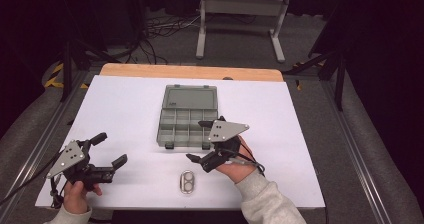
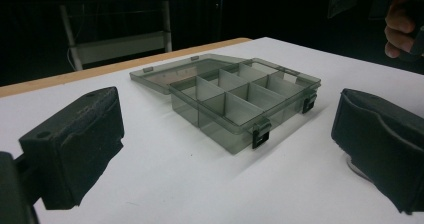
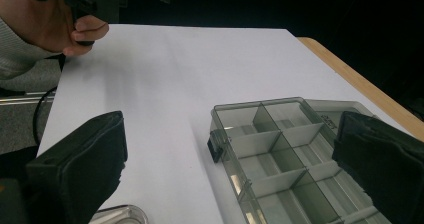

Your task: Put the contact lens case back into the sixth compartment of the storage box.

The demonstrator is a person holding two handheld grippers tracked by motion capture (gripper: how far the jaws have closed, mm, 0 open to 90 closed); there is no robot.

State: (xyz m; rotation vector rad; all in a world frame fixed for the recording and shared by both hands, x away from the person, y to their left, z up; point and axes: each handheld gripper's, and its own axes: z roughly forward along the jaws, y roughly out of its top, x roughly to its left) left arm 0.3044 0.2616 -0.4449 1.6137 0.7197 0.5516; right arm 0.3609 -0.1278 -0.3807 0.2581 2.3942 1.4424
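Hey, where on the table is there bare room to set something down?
Bare patches: left of the open organizer box, and right of it to the table edge. Crowded: the near middle, with the metal ring and right gripper.

The table point(image 1: 125, 109) has a white top, and a strip of light wood runs along its far edge. A grey transparent compartment box point(image 1: 187, 116) lies on it near the middle, with its lid open flat toward the far side and its compartments empty. A small metal ring piece point(image 1: 187, 182) lies near the front edge, apart from the box.
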